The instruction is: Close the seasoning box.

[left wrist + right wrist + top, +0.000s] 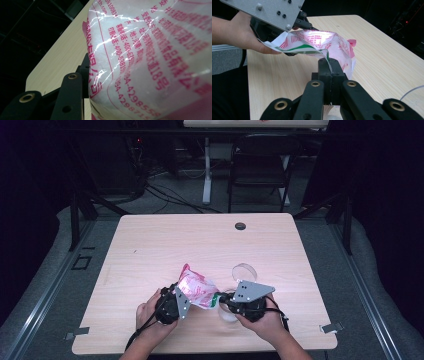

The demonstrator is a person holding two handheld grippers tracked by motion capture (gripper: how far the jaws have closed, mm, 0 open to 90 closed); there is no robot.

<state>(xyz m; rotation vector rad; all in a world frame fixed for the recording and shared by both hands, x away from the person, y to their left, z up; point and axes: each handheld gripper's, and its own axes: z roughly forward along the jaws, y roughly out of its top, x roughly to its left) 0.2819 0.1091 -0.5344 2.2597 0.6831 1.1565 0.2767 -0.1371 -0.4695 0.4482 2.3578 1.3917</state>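
While pinched, clear bag — pink print, white filling

— How's the light on your end?

— From up high I get the worktop lit evenly from above, pale and soft-shadowed, with the room around it nearly black.

— And close in?

— The left tool's camera sits so near the bag that white glare streaks its film and the near print blurs. The right one is sharper; the bag glows pink.

bag reads "400-635", "118", pink chinese print.
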